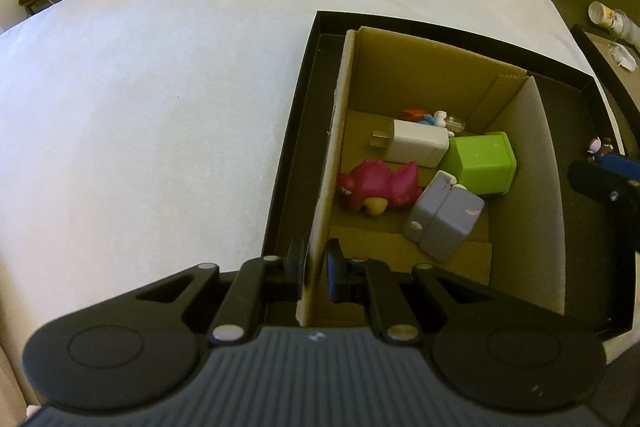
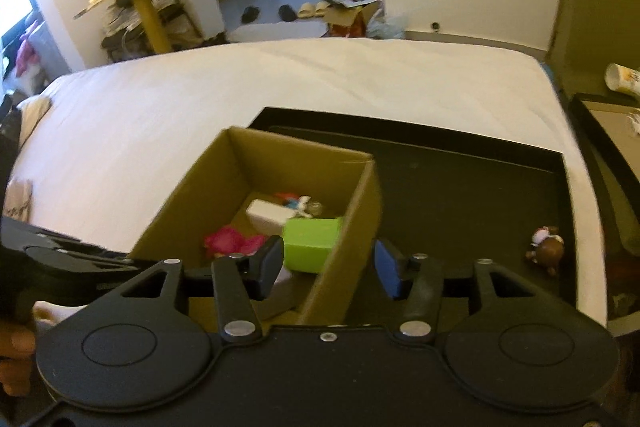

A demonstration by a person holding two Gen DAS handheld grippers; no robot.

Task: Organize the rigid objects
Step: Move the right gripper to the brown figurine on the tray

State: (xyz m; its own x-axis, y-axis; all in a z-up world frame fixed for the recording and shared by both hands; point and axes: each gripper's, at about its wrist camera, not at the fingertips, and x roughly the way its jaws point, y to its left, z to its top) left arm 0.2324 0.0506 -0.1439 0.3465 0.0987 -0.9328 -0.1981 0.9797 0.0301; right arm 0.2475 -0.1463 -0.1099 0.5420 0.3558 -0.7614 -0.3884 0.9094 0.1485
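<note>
Nearest the left-hand camera, the left tongs are pressed together on the near-left wall of the cardboard box, one pad outside it and one inside. Over on the other side, the right tongs stand partly spread with nothing between the pads, straddling the box's right wall without touching it; no earlier view is given to compare. Just past the left tongs, inside the box, lie a lilac block toy and a pink dinosaur figure, nearly touching each other. Behind them sits a green cube against a white charger plug, and in the far corner a small blue-and-red figurine. That box stands in the left part of a shallow black tray resting on the white bed. Well to the right of the box, on the tray's bare floor beyond the right tongs, a small brown figurine stands alone
</note>
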